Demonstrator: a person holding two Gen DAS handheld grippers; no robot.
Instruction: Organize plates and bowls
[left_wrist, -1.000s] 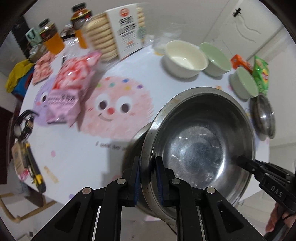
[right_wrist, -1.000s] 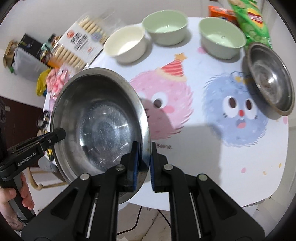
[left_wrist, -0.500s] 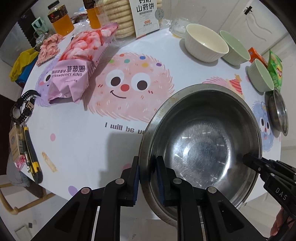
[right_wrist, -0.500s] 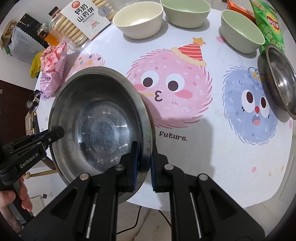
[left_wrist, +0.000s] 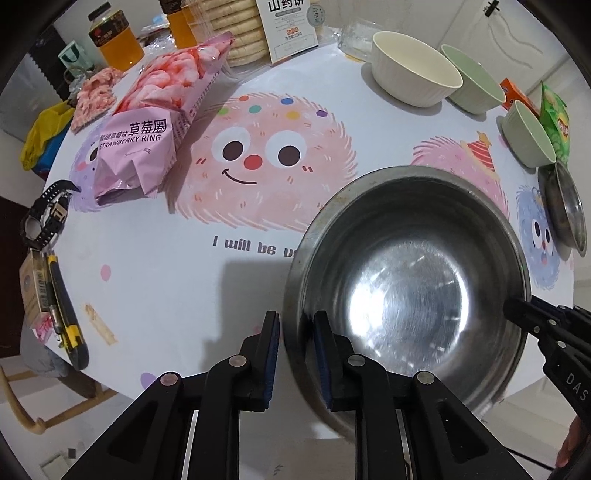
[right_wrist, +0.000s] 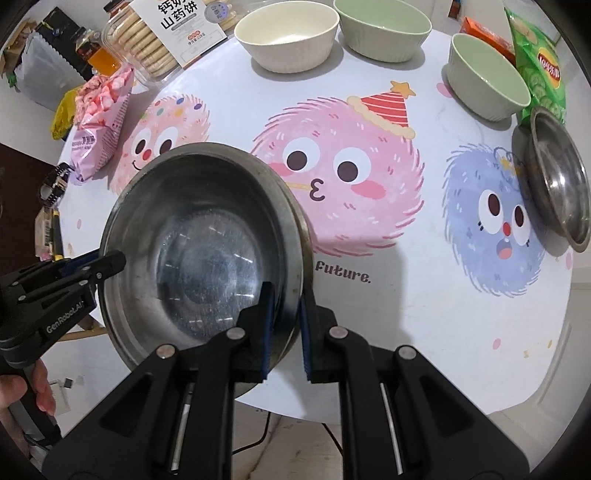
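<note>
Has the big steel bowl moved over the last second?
Yes. The big steel bowl has come forward over the tablecloth, toward the cream bowl.
</note>
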